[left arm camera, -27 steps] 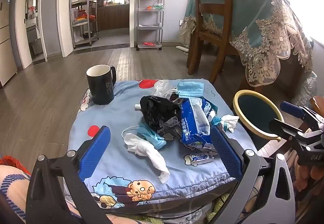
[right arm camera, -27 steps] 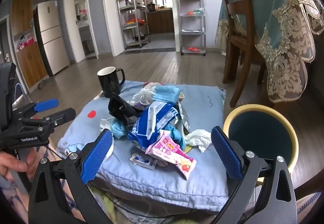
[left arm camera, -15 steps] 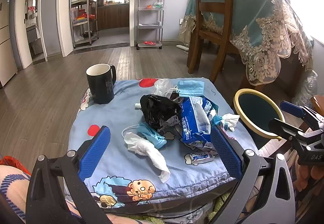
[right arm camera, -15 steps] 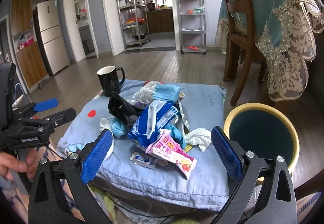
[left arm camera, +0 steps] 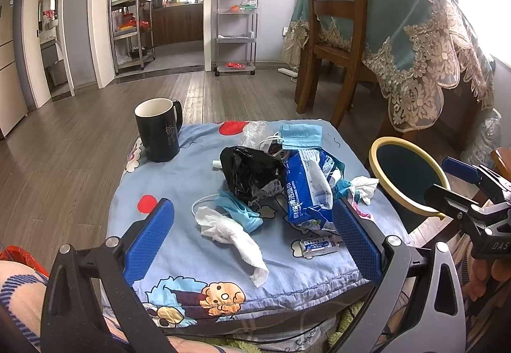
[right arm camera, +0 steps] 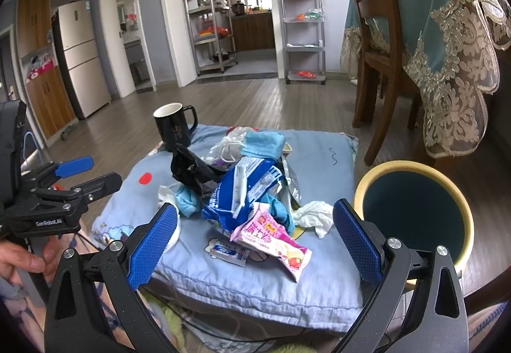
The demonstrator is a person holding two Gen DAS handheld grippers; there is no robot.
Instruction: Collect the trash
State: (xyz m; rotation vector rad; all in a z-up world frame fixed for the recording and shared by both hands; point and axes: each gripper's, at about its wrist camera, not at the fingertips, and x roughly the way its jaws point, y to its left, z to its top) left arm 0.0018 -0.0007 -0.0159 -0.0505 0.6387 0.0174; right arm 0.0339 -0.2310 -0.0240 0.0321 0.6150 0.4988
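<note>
A pile of trash lies on a blue cartoon cushion [left arm camera: 179, 180]: a black plastic bag [left arm camera: 249, 171], a blue wipes packet [left arm camera: 306, 190], blue face masks [left arm camera: 300, 131], a white tissue [left arm camera: 233, 234] and a small tube [left arm camera: 317, 246]. The right wrist view also shows a pink snack wrapper [right arm camera: 274, 238] and a crumpled tissue [right arm camera: 314, 214]. My left gripper [left arm camera: 252, 242] is open and empty above the cushion's near edge. My right gripper [right arm camera: 255, 239] is open and empty just before the pink wrapper. A yellow-rimmed bin [right arm camera: 415, 209] stands to the right of the cushion.
A black mug [left arm camera: 158, 129] stands on the cushion's far left corner. A wooden chair [left arm camera: 335, 33] and a table with a lace cloth [left arm camera: 431, 43] stand behind on the right. Wood floor surrounds the cushion. Metal shelves [left arm camera: 236, 11] stand at the far wall.
Almost nothing has moved. Both grippers stay open and hold nearly still above the cushion's near edge.
</note>
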